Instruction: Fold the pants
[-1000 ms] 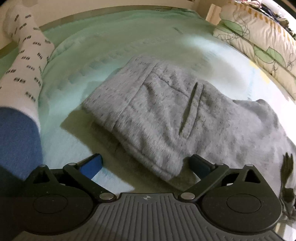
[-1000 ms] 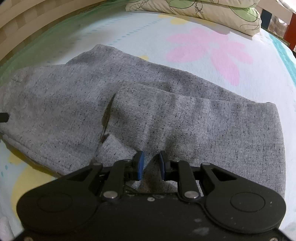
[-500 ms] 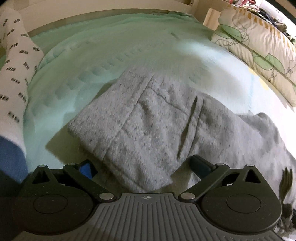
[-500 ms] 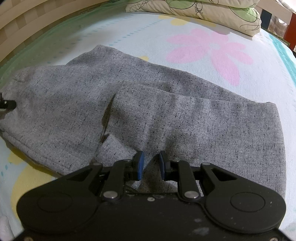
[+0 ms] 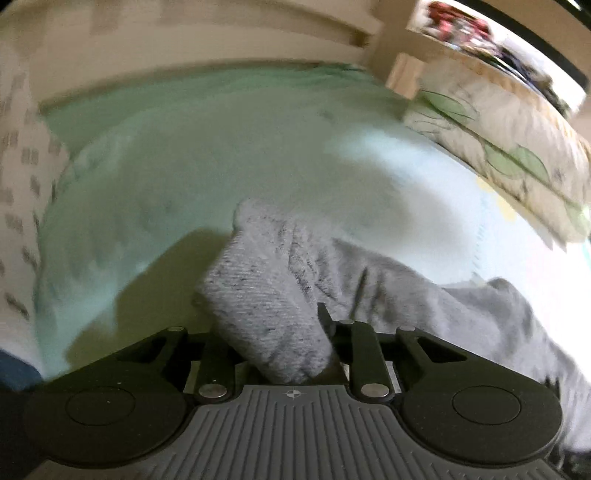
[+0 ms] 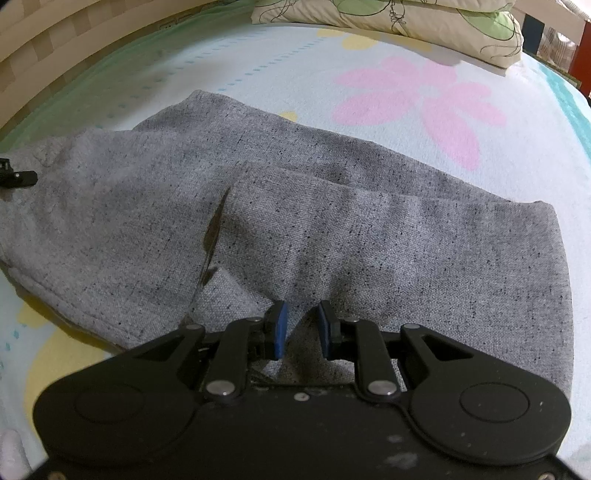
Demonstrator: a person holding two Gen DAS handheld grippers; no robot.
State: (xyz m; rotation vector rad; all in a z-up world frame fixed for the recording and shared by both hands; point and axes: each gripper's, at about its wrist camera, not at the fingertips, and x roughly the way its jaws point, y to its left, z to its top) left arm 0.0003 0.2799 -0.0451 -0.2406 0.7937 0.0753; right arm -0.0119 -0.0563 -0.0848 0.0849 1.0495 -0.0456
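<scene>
Your left wrist view sits low and very close over the heathered grey knit pants (image 5: 266,295), facing the wooden headboard, blurred. Your right wrist view looks along those pants (image 6: 369,236) toward the leaf-printed cream pillow (image 6: 406,14), seen in both (image 5: 517,155).

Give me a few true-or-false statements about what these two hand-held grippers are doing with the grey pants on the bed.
1. The left hand-held gripper has a bunch of the grey pants between its fingers. True.
2. The right hand-held gripper is wide open. False: its fingers stand close together, pinching a fold of pants.
3. The bedsheet shows a pink flower. True.
4. The pants hang from a hanger. False: they lie on the bed.
</scene>
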